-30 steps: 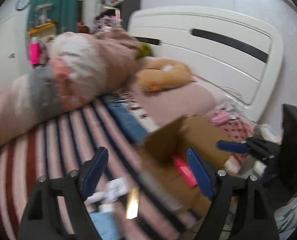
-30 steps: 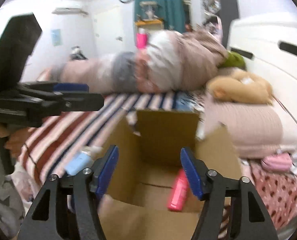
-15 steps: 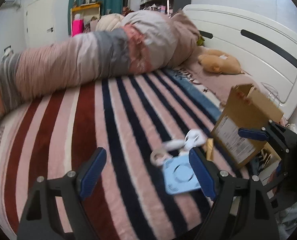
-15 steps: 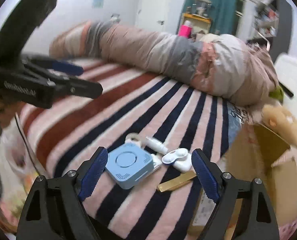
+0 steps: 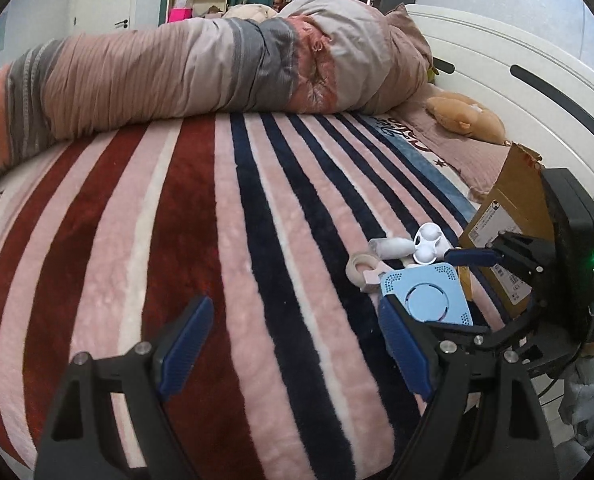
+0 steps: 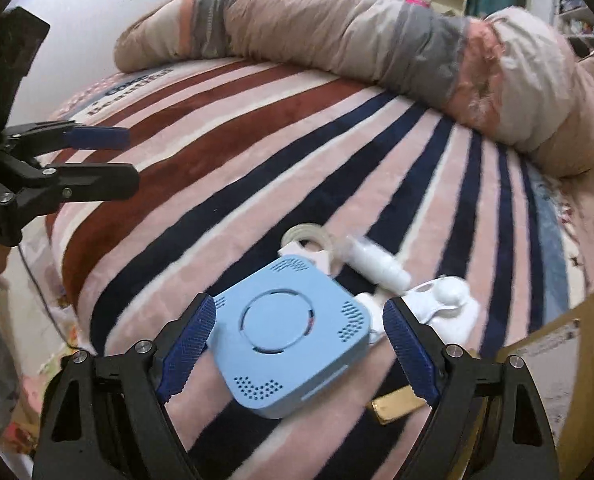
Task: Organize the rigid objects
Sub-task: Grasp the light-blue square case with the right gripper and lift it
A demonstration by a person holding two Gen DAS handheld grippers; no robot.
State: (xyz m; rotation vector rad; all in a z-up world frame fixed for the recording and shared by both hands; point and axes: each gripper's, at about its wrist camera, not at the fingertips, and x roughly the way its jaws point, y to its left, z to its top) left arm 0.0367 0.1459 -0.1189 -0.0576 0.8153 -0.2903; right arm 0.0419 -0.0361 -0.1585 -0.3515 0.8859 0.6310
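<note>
closing on the blue square device (image 6: 291,330) could go wrong: it is wide, so your right gripper (image 6: 299,344), spread and just straddling it, may slip off its rounded corners or shove it into the white bottle (image 6: 377,262), white earbud case (image 6: 443,304) and tape roll (image 6: 307,236) beside it, near the bed's (image 6: 225,184) front edge. your left gripper (image 5: 289,348) hangs spread over bare stripes. only the left view shows the cardboard box (image 5: 505,224); only the right shows the gold bar (image 6: 395,404) clearly, tucked under the device.
</note>
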